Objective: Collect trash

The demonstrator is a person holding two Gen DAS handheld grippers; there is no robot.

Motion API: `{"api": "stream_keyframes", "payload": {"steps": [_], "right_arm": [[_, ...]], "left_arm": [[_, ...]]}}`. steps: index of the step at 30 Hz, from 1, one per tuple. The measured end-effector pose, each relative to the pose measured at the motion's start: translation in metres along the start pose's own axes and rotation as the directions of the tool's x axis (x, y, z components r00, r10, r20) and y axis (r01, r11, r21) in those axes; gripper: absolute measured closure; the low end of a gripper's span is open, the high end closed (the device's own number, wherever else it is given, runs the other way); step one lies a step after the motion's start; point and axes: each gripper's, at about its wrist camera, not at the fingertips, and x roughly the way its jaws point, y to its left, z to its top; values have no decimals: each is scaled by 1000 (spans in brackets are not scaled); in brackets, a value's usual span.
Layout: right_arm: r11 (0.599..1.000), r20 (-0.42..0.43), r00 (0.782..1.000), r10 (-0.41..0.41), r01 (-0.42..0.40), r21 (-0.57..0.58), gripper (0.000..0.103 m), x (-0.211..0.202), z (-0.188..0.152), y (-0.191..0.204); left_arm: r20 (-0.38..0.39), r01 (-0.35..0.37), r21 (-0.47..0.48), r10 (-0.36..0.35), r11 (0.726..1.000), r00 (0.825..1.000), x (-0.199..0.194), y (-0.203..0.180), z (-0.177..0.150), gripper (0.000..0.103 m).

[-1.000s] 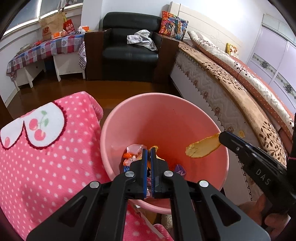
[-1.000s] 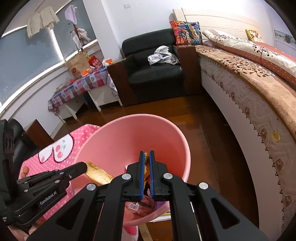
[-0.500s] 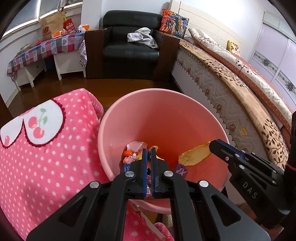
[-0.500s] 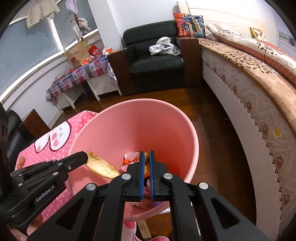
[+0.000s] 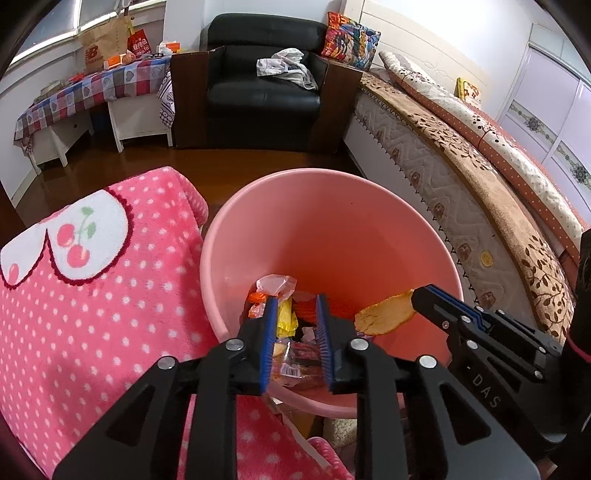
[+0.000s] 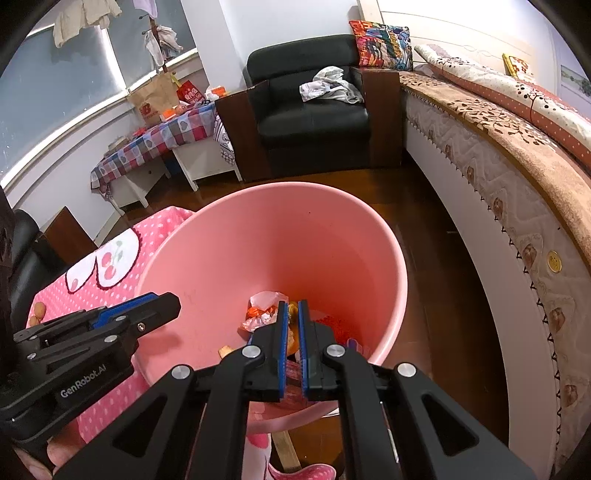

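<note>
Over the pink bin [image 5: 332, 229], left claw [image 5: 295, 317] opening, empty, right claw [image 5: 415, 295] pinching a flat, yellow-brown peel [image 5: 384, 312].

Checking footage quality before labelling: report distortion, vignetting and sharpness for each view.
Left wrist: strong fisheye bowing the bed, black corner vignette, pink bucket sharp. Right wrist: same bending and vignette, dim window, no glare, trash in focus.

A black armchair [image 5: 263, 85] stands on the dark wooden floor [image 6: 439, 236] against a white wall [image 6: 280, 26]. Beside it is a table under a checked cloth [image 5: 92, 86], below curved windows [image 6: 48, 92]. A bed [image 5: 480, 147] runs along the right.
</note>
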Motion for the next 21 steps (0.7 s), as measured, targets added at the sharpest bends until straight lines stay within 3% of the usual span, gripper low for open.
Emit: {"api": "stream_keyframes", "payload": {"steps": [3,7,11,21], "right_arm": [[1000,3,1000,1,-1,-1,96,0,0,0],[1000,11,1000,-1,1,-4,83,-2,0,2],[1000,18,1000,-1,1,-4,79,-6,0,5],[1000,31,1000,-3,4,-17,67,-16,-4,12]], "left_arm": [[-2,0,-2,0,1000,1000,-1,0,0,82],[-1,12,5,-12,1000,1000,-4,0,0,81],[14,24,15,-24,1000,1000,-9,0,-1,65],[33,33,23,-34,999,999,-23,-1,-3,65]]}}
